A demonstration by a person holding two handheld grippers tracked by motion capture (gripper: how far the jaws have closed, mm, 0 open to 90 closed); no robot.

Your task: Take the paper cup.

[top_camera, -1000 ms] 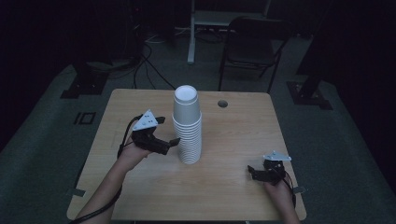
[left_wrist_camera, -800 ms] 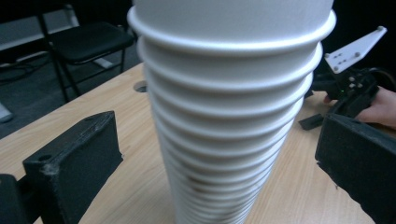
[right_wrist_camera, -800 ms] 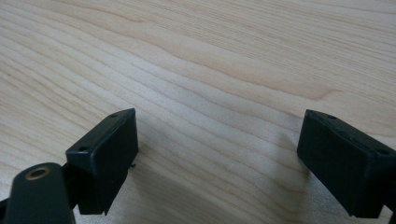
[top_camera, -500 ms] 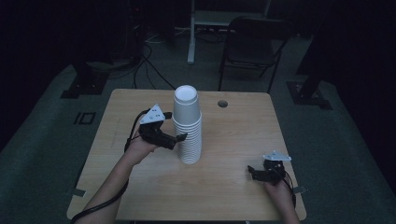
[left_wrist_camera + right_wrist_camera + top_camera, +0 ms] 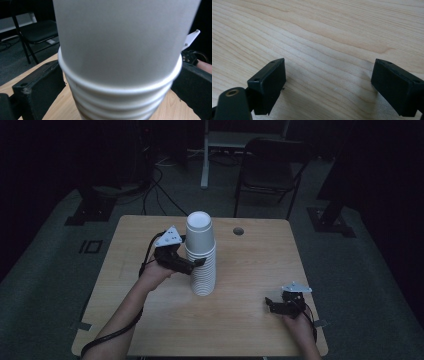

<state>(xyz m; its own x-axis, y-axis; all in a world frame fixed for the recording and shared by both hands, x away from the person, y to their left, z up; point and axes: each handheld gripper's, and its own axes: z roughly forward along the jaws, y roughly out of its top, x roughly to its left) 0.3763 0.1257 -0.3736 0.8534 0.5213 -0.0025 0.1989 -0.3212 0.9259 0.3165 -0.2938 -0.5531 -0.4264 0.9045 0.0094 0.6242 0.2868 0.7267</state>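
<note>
We see the left gripper's [image 5: 196, 263] two black jaws standing wide, one on each side of the stack of white paper cups [image 5: 201, 255], in the left gripper view. The jaws bracket the stack just below the rim of the top cup [image 5: 125, 37]; whether the pads actually press on the paper we cannot tell, as the cup is very close to the lens and blurred. In that same view the top cup is plain white and smooth, tapering downward, with a rolled rim, and under it several more rolled rims lie nested close together like rings.

From the high view the stack stands upright near the middle of the wooden table [image 5: 250, 330], its cups mouth-down, so the flat base of the top cup faces up. The top cup sits higher than the tightly nested ones below it. The left gripper meets the stack from its left side, about halfway up, with the person's left hand [image 5: 154, 275] and forearm behind it.

The right gripper [image 5: 274, 304] rests low over the table, well apart from the stack, to its right and nearer the person. Its jaws are spread wide with bare wood grain between them.

A small round hole [image 5: 238, 231] lies in the tabletop beyond the stack, to its right.
</note>
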